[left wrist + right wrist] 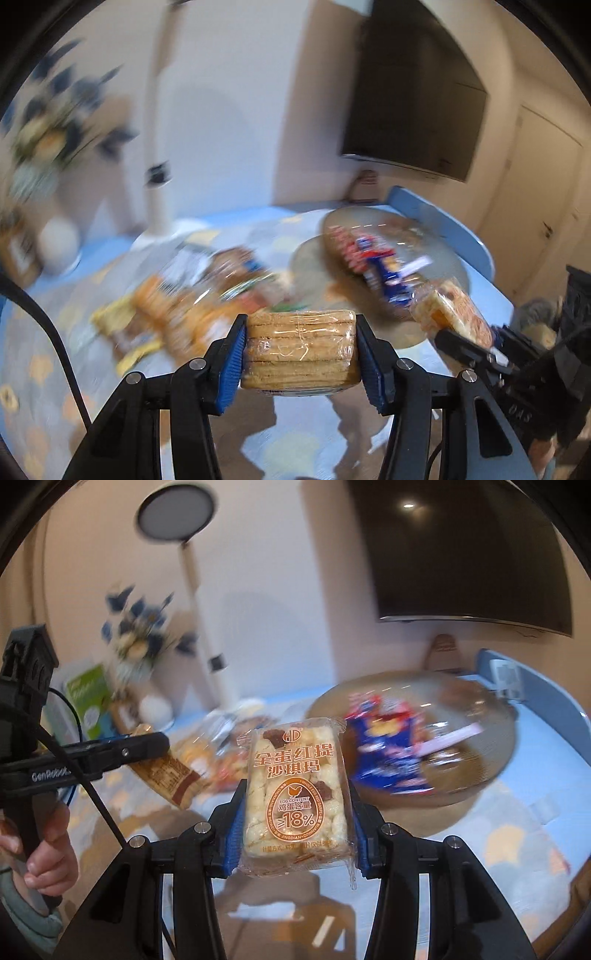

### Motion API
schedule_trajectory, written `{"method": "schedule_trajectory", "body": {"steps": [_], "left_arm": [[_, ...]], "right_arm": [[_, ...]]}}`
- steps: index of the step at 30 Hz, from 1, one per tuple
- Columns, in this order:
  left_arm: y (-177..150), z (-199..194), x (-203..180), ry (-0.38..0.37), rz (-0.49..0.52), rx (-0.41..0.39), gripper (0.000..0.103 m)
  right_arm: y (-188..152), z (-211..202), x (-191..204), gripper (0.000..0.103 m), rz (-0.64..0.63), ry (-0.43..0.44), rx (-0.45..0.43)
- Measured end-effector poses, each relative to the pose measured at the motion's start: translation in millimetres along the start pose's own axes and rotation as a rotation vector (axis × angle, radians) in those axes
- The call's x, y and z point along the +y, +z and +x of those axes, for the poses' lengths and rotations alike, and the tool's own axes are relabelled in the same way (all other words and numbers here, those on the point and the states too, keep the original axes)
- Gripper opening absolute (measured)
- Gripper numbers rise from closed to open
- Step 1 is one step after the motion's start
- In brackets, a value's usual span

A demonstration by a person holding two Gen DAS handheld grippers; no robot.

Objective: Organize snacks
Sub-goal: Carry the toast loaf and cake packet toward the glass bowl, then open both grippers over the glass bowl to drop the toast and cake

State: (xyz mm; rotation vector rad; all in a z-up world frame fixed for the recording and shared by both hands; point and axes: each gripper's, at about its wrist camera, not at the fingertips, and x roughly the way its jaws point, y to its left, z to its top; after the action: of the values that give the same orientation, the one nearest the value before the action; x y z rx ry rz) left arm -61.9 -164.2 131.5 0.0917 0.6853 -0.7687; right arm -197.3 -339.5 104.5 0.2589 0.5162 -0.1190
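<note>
Blue, pastel-patterned cloth covers the table [92,258], with cream walls and a dark wall screen [461,554] behind. Seen from the left wrist, the left gripper [301,354] is clamped on a clear-wrapped stack of biscuits [301,350], blue pads pressing both ends, the pack held off the cloth. At 10 o'clock from it lies a blurred heap of loose snacks [192,306]; at 1 o'clock a glass bowl [443,266] holds a blue and red packet [373,266]. In the right wrist view, the right gripper [295,808] grips an egg sachima bar [295,797] by its sides, upright, lifted clear, the bowl at 2 o'clock. A person's hand [48,845] grips the left tool's handle at 9 o'clock.
</note>
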Motion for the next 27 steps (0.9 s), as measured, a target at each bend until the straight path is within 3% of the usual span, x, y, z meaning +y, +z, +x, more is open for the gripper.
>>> {"method": "schedule_trajectory", "body": {"steps": [8, 16, 20, 23, 27], "left_arm": [[33.7, 6.0, -12.7, -0.083, -0.049, -0.012, 0.053], [91.4, 26.6, -75.2, -0.159, 0.028, -0.08, 0.053], [98.4, 59.5, -107.8, -0.108, 0.111, -0.102, 0.053], [101.5, 92.6, -122.6, -0.113, 0.135, -0.087, 0.053], [102.7, 125.8, -130.2, -0.098, 0.163, -0.06, 0.056]], "right_arm": [[12.3, -21.0, -51.1, 0.045, 0.129, 0.026, -0.062], [52.6, -33.8, -90.5, 0.045, 0.207, -0.125, -0.139], [64.3, -18.7, -116.4, 0.045, 0.268, -0.165, -0.135], [70.2, 0.5, -130.6, 0.048, 0.288, -0.175, -0.119], [71.9, 27.0, -143.3, 0.057, 0.292, -0.136, -0.026]]}}
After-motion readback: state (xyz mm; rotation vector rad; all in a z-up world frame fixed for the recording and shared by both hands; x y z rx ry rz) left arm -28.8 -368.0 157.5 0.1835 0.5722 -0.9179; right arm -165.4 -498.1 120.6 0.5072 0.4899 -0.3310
